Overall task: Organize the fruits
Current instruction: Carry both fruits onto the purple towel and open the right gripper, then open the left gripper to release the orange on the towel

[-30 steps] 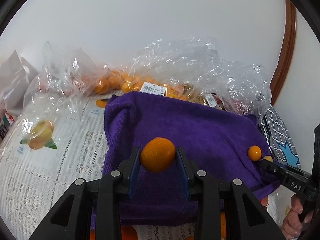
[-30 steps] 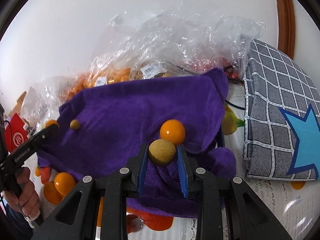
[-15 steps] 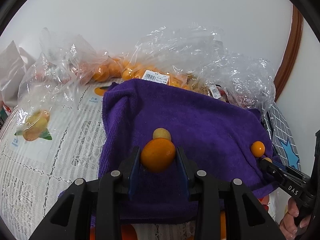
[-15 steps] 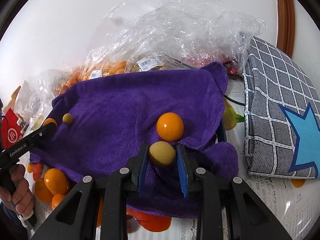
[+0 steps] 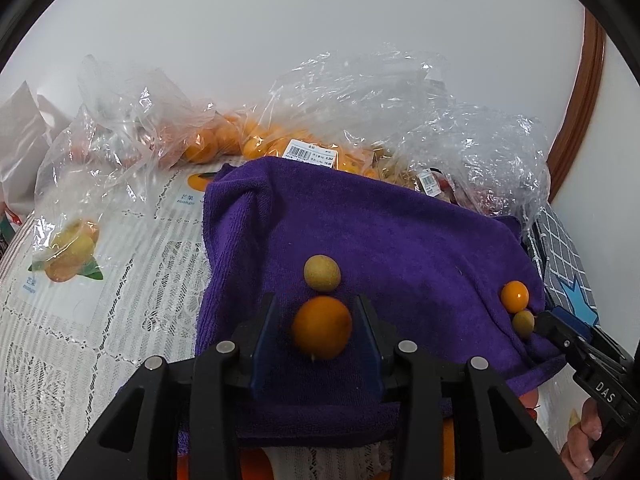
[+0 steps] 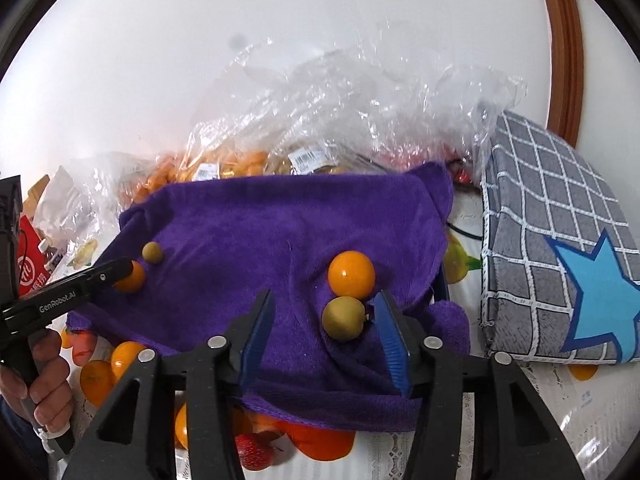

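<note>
A purple towel (image 5: 400, 240) lies spread on the table; it also shows in the right wrist view (image 6: 260, 232). My left gripper (image 5: 318, 334) is open around an orange kumquat (image 5: 321, 327) resting on the towel, with gaps on both sides. A tan longan (image 5: 322, 273) lies just beyond it. My right gripper (image 6: 324, 328) is open wide; a tan longan (image 6: 343, 319) lies on the towel between its jaws, near the right one. An orange kumquat (image 6: 351, 273) sits just beyond that longan.
Clear plastic bags (image 5: 360, 112) with oranges and other fruit lie behind the towel. A grey checked cushion (image 6: 560, 240) with a blue star is at the right. Loose oranges (image 6: 120, 364) and a strawberry (image 6: 252, 450) lie at the towel's front edge.
Both grippers have opened. The left one let its orange kumquat down onto the towel by the longan. The right one let its longan down by the other kumquat.
</note>
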Available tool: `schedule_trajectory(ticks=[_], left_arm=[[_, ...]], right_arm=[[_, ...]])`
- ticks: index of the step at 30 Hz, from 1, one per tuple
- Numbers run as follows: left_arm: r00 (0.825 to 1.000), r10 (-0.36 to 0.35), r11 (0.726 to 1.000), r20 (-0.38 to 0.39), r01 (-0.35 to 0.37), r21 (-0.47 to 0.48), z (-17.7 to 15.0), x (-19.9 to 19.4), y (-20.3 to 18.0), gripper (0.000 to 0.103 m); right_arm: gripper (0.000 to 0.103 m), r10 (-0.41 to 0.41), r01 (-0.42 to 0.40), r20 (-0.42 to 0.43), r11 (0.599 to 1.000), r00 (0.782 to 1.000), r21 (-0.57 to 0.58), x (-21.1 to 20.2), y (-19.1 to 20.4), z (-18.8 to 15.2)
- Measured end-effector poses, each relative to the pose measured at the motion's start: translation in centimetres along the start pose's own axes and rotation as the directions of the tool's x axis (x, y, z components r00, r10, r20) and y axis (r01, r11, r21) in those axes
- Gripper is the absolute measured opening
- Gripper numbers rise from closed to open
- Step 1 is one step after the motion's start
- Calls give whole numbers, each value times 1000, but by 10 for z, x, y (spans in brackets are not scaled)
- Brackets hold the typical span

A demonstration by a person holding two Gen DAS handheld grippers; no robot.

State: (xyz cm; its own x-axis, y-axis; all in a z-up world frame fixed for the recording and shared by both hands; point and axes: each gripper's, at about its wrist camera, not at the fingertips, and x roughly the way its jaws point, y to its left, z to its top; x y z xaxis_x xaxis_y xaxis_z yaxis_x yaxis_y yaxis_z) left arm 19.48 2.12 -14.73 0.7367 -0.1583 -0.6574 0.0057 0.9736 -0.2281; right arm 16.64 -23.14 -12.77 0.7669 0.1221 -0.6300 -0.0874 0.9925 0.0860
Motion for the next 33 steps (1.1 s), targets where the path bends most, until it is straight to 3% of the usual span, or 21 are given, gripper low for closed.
schedule_trajectory(ticks=[6, 11, 18, 24, 29, 33], left_arm=[[999, -4, 1000, 40, 5, -22, -2, -11, 4, 40], [996, -3, 998, 88, 9, -65, -4, -27, 15, 40], [995, -29, 992, 100, 41, -118, -10, -44, 31, 40], [996, -19, 994, 87, 29, -109, -24, -59, 39, 40], [998, -30, 994, 58, 35, -101, -36, -67, 42, 40], [998, -21, 998, 59, 24, -65, -44, -74, 38, 40]], right_arm=[[53, -11, 10, 54, 1000, 999, 18, -19, 5, -2], [53, 2, -5, 35, 998, 999, 65, -32, 4, -13], [44, 96, -94, -36, 994, 995, 65, -47, 9, -43], [32, 81, -80, -132, 997, 988, 13, -36, 19, -61], [32, 106, -107, -156, 994, 982, 3, -33, 23, -63], [32, 67, -78, -212, 996, 975, -47, -21, 30, -63]])
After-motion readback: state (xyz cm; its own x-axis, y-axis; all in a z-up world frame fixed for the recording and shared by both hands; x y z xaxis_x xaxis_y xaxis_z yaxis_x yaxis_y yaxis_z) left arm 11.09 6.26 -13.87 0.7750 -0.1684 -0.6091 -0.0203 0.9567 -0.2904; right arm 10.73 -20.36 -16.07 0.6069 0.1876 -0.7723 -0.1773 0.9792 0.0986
